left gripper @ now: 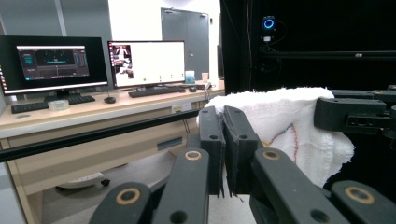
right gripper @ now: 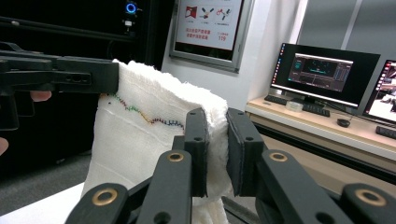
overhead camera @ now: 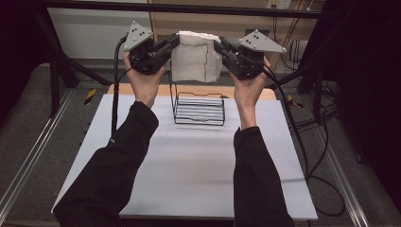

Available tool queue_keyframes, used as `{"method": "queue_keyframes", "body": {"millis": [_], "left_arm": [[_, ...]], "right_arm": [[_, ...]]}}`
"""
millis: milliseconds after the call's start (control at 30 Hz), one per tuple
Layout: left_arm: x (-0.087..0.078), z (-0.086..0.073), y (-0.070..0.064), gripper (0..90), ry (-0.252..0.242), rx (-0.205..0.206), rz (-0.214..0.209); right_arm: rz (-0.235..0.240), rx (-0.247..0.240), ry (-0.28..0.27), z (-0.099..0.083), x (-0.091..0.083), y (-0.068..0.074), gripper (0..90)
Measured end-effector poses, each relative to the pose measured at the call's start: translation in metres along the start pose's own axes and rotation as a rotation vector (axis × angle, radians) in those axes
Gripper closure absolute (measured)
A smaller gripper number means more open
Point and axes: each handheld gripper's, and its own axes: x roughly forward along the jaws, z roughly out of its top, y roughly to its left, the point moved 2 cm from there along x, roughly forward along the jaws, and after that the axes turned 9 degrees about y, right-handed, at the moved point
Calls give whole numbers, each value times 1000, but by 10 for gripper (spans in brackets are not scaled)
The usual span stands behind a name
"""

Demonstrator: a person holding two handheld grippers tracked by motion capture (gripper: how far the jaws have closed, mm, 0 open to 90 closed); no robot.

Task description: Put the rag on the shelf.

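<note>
A white folded cloth with a coloured stitched line hangs in the air between my two grippers, above a black wire rack at the back of the table. My left gripper is shut on the cloth's upper left corner. My right gripper is shut on its upper right corner. In the left gripper view the cloth is pinched between the jaws of my left gripper, with the other gripper farther off at right. In the right gripper view the cloth drapes down from the jaws of my right gripper.
The rack stands on a white table mat over a wooden tabletop. A black frame surrounds the table, and cables trail at right. Desks with monitors stand beyond.
</note>
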Motion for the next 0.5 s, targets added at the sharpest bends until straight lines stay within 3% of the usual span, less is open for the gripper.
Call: {"method": "queue_keyframes", "body": {"millis": [100,233,500], "left_arm": [[3,1,3,869,1,2,2],[9,2,8,869,0,-25,4],[18,7,12,869,12,-9,26]], "right_arm": [[-1,7,-4,2,4,-3,796],[-2,9,-2,2,9,-6,795],[-8,22,1,6,17,-13,795]]}}
